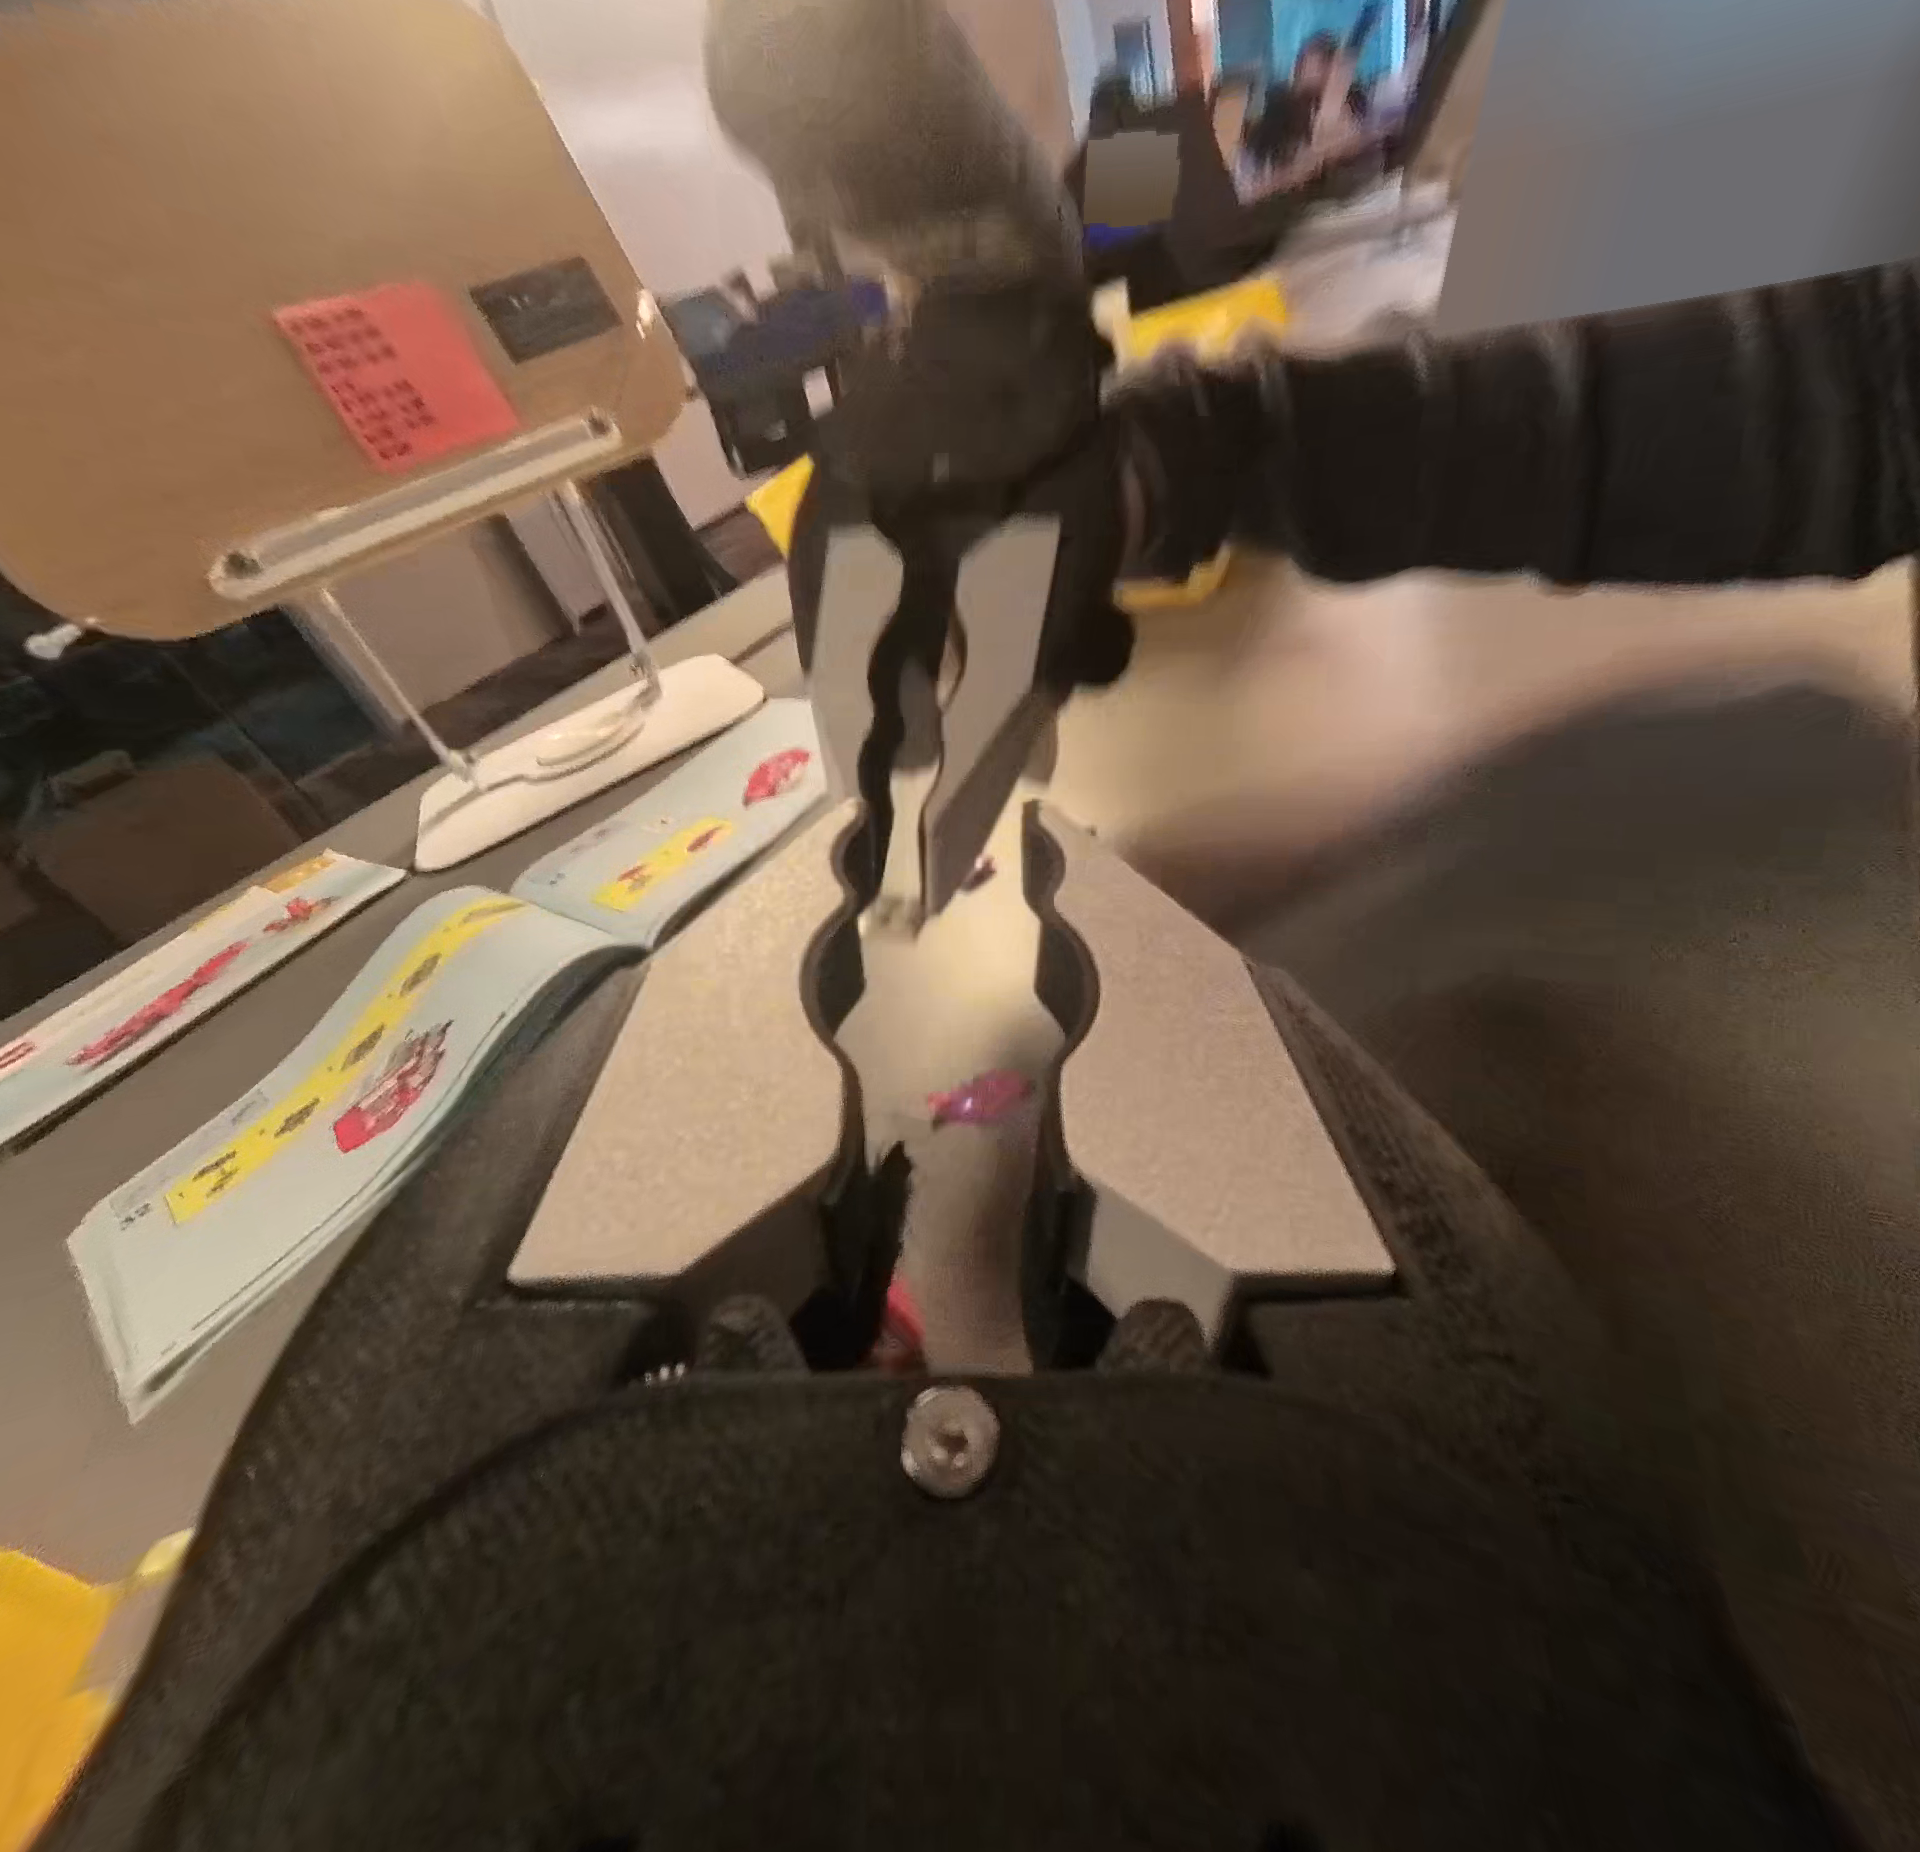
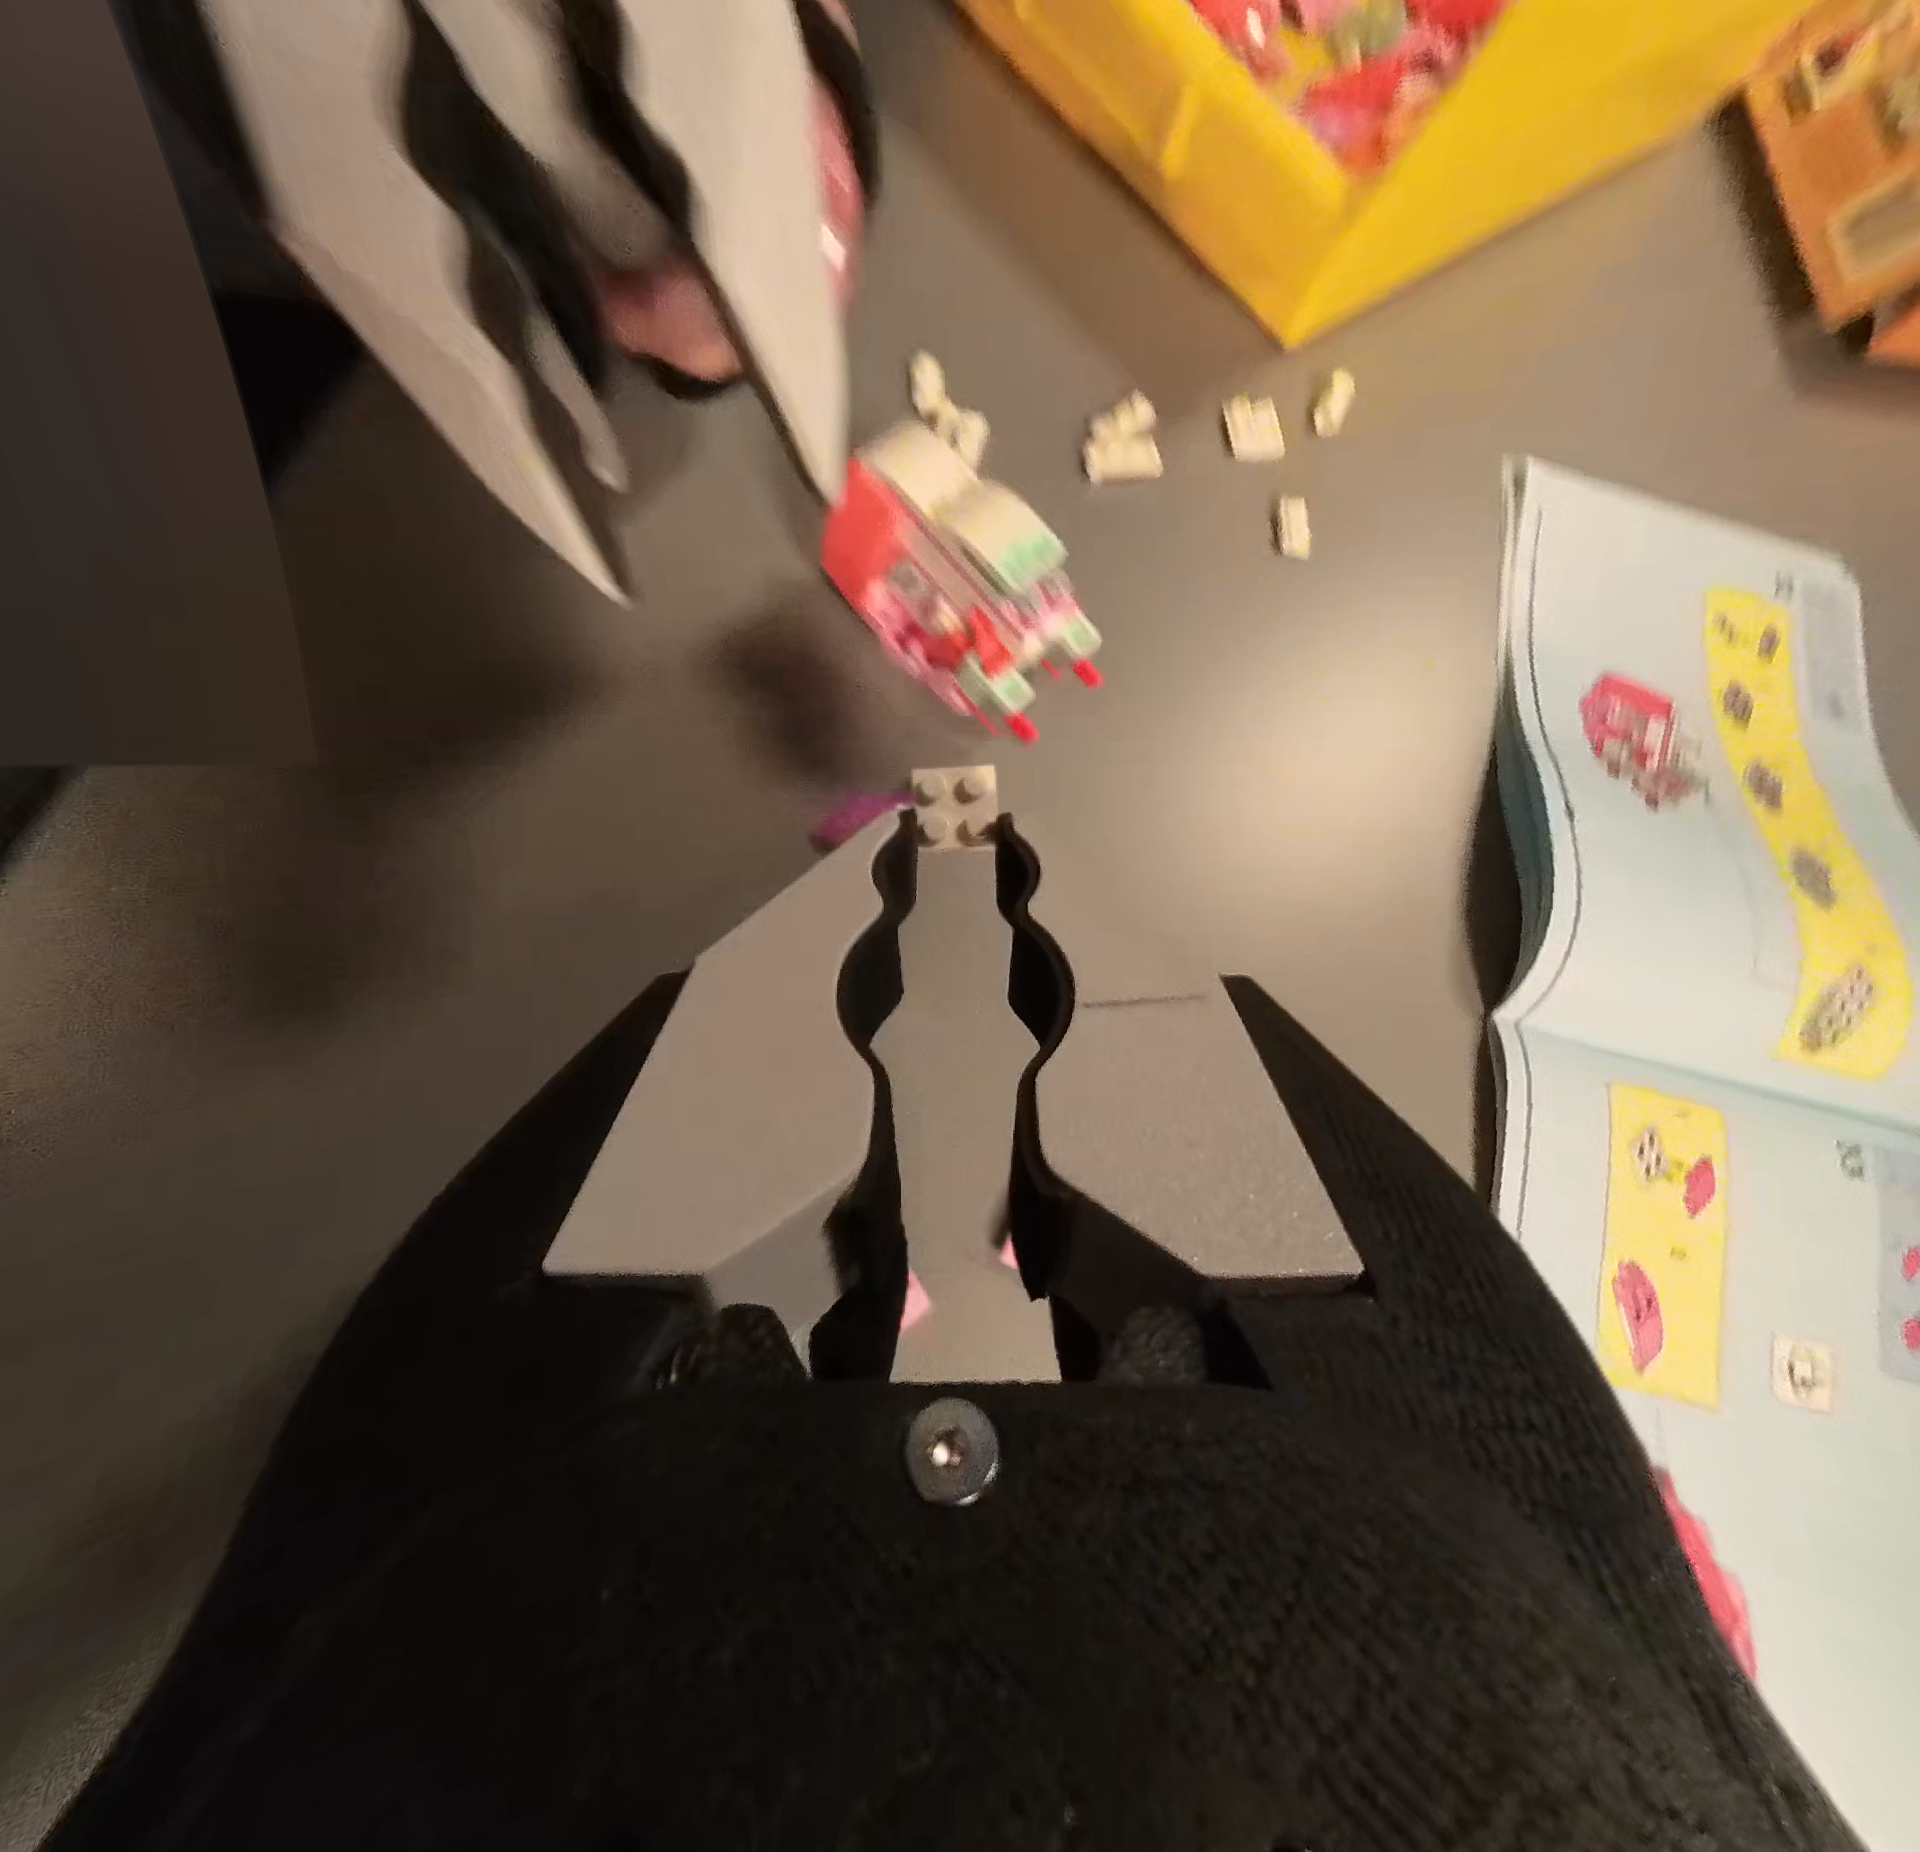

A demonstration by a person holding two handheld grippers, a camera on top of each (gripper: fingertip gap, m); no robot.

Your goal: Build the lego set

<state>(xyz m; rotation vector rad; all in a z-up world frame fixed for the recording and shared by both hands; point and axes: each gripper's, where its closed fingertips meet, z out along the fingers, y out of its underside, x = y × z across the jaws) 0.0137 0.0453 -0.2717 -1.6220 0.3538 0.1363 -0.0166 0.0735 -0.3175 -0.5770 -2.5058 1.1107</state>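
Right wrist view: right gripper (image 2: 954,834) jaws clamped on grey 2x2 plate (image 2: 954,807), left gripper (image 2: 727,545) jaws apart, bare tabletop (image 2: 1247,722) btw.

The left wrist view looks low and forward across the grey table (image 1: 717,981), facing the right gripper (image 1: 914,867) close ahead. The right wrist view looks steeply down on that table (image 2: 1247,763) from near. Both share the open instruction booklet (image 1: 343,1064) (image 2: 1704,867).

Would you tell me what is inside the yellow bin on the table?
The yellow bin holds a heap of small pieces, mostly red and pink, too blurred to identify. Its lower layers and far end are hidden.
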